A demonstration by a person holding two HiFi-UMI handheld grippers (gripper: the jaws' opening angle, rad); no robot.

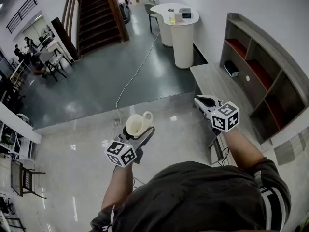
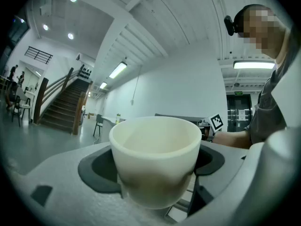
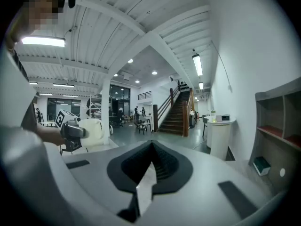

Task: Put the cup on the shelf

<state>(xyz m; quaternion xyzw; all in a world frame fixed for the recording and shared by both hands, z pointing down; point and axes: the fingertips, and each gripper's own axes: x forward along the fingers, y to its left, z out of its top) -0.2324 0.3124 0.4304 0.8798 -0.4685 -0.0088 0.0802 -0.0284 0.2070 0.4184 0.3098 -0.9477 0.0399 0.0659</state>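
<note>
A cream cup [image 1: 137,124] with a handle lies on its side between the jaws of my left gripper [image 1: 141,133], which is shut on it and held level in the air. In the left gripper view the cup [image 2: 155,159] fills the middle, with its mouth facing away from the camera and its sides pressed by the dark pads [image 2: 96,166]. My right gripper [image 1: 203,101] is further right, nearer the shelf [image 1: 263,76], and its jaws [image 3: 150,152] are shut with nothing in them. The shelf [image 3: 278,126] has grey open compartments with red backs.
A low grey bench [image 1: 212,83] with a black box [image 1: 231,68] runs along the shelf's foot. A white counter [image 1: 176,25] stands behind it. A cable [image 1: 136,74] trails over the floor towards the stairs [image 1: 99,13]. People sit at tables [image 1: 36,52] at the far left.
</note>
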